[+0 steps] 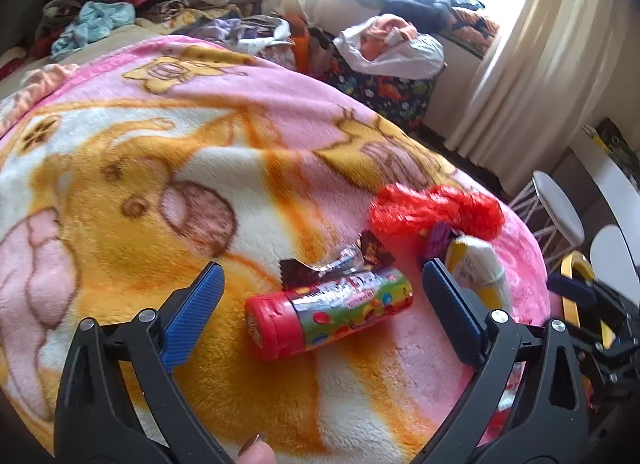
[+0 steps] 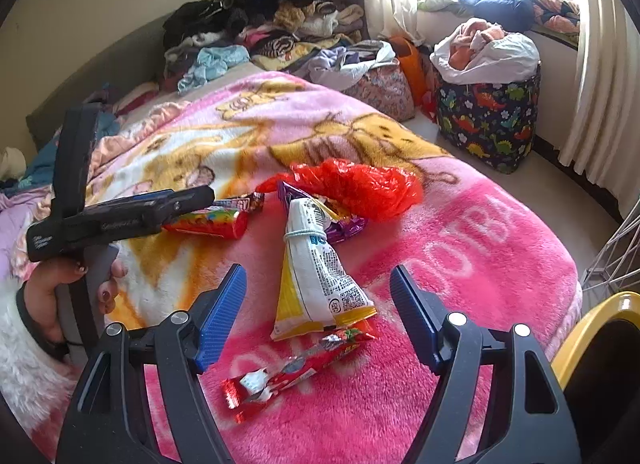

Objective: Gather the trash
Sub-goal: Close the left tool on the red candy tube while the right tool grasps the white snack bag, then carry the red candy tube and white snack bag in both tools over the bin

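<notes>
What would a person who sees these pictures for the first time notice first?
Probably the bright pink and orange cartoon blanket covering the bed, with trash scattered on it. A crumpled red plastic bag lies behind a white and yellow snack bag, and a red-capped candy tube lies on its side between the open left gripper fingers.

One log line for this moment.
left tongs: open over red-capped candy tube | right tongs: open over white-yellow snack bag | nothing held
</notes>
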The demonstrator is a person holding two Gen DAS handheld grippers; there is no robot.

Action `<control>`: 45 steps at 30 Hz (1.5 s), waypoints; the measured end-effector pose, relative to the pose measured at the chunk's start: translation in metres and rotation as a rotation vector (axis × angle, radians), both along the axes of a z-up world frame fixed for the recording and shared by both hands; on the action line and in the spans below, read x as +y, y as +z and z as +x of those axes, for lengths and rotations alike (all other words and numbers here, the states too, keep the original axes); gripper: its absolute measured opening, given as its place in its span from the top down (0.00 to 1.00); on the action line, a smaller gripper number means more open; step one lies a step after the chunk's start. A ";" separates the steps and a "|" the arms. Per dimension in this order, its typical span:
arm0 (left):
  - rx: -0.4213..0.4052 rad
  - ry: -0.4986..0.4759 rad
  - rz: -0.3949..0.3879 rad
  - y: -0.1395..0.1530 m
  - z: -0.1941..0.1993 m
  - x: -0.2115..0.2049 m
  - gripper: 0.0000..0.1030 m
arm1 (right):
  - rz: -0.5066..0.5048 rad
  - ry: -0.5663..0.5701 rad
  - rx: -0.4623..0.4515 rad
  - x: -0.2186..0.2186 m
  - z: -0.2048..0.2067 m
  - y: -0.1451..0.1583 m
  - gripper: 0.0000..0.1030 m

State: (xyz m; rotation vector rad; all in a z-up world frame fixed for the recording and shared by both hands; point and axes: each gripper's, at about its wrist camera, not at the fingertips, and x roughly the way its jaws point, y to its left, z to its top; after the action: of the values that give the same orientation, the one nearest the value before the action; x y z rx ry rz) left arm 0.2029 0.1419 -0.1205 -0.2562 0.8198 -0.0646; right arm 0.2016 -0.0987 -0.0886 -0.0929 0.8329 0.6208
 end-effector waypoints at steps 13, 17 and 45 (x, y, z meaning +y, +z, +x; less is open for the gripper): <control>0.025 -0.087 0.007 -0.010 -0.023 -0.025 0.24 | -0.001 0.003 0.102 0.019 0.032 -0.030 0.32; 0.030 -0.105 0.007 -0.009 -0.028 -0.029 0.32 | 0.004 0.016 0.151 0.017 0.036 -0.039 0.47; 0.039 -0.181 0.118 -0.002 -0.034 -0.084 0.77 | 0.250 -0.095 0.017 -0.064 -0.016 0.037 0.59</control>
State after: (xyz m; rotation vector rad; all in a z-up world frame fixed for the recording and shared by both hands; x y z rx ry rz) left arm 0.1690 0.0575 -0.1220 -0.0718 0.8809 -0.1810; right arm 0.1855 -0.1623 -0.0512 0.1787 0.7658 0.6322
